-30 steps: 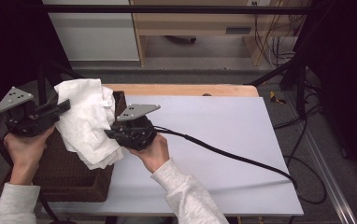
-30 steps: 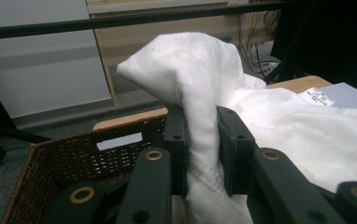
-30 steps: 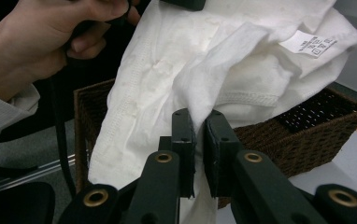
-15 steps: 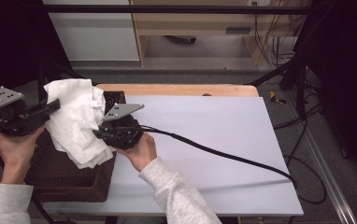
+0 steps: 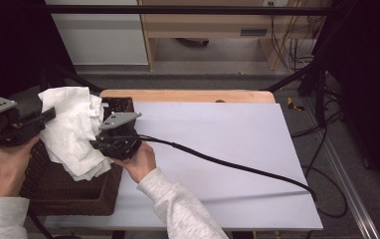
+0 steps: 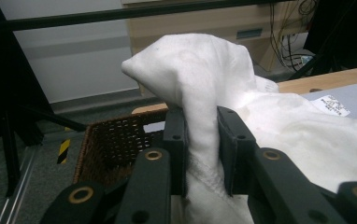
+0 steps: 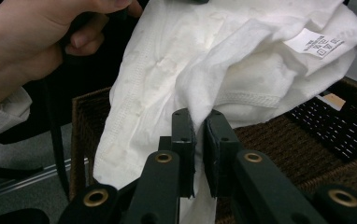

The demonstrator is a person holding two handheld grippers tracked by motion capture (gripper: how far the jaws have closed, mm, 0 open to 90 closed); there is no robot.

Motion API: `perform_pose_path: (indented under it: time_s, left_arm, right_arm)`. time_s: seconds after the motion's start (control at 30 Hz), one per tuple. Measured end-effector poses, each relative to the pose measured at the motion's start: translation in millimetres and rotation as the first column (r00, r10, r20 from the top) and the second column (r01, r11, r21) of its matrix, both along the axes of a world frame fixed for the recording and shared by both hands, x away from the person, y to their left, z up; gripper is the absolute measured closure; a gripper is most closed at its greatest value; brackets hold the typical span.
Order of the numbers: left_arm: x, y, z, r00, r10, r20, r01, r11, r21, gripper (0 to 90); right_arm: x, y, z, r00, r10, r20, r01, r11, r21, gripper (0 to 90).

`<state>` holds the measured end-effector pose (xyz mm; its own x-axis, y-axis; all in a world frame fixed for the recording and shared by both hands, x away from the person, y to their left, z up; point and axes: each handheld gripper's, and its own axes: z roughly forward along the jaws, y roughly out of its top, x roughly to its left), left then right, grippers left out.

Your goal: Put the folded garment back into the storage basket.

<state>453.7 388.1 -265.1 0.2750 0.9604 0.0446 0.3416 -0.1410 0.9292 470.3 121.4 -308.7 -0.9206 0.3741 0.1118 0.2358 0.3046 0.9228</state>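
A white garment hangs bunched over a brown wicker basket at the table's left end. My left gripper is shut on its upper left part; in the left gripper view the white cloth is pinched between the jaws. My right gripper is shut on the garment's lower right edge, and the right gripper view has a fold of the garment clamped between its jaws above the basket. A care label is sewn near the collar.
The pale grey table top stretches to the right of the basket, with the right gripper's black cable trailing across it. A wooden strip runs along the far edge. Shelving and cables stand on the floor beyond.
Both grippers have carried the garment leftward, from over the table's edge to above the basket. Each stays shut on the cloth.
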Motion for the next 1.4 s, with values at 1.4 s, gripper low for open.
perform_pose_path:
  time_s: [1.4]
  left_arm:
    - [17.3,31.9,-54.4,0.992,0.066,-0.108,-0.063,0.9976,0.03,74.9]
  right_arm:
    - [5.5,50.6,-53.6,0.9982,-0.013,-0.059,0.01,0.999,-0.041,84.0]
